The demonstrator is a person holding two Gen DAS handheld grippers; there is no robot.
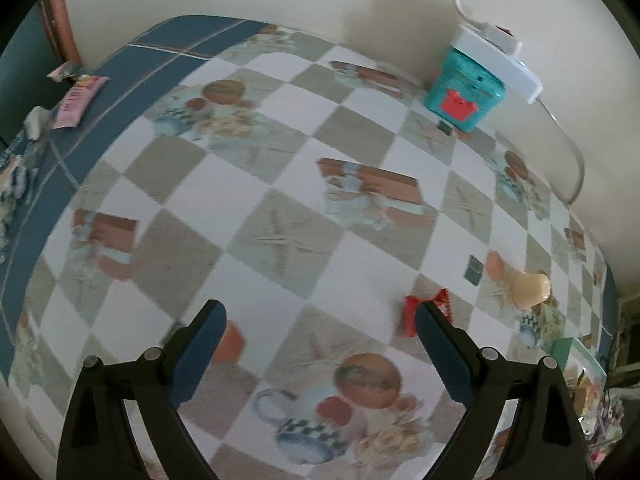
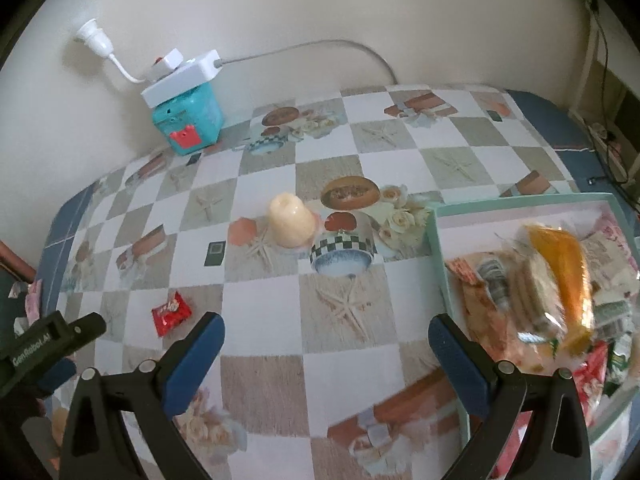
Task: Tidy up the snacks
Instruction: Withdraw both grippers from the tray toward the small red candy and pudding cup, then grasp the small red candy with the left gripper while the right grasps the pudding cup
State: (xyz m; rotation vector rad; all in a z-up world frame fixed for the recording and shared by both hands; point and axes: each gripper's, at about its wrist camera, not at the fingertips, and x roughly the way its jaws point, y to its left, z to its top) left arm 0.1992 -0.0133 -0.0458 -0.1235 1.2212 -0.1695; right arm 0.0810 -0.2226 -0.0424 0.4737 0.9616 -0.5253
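- Checkered tablecloth (image 2: pixel 260 312) covers a table pushed against a cream wall (image 2: pixel 280 8); its blue border marks the far edges.
- Left gripper (image 1: pixel 320 320) is spread wide with nothing between its fingers, over bare cloth.
- Red snack packet (image 2: pixel 171 313) lies alone just beside its right finger.
- Right gripper (image 2: pixel 326 332) is spread too, empty, beside the green tray (image 2: pixel 436 248) heaped with snacks.
- Candle (image 2: pixel 290 220) and teal box (image 2: pixel 188 128) stand farther back.
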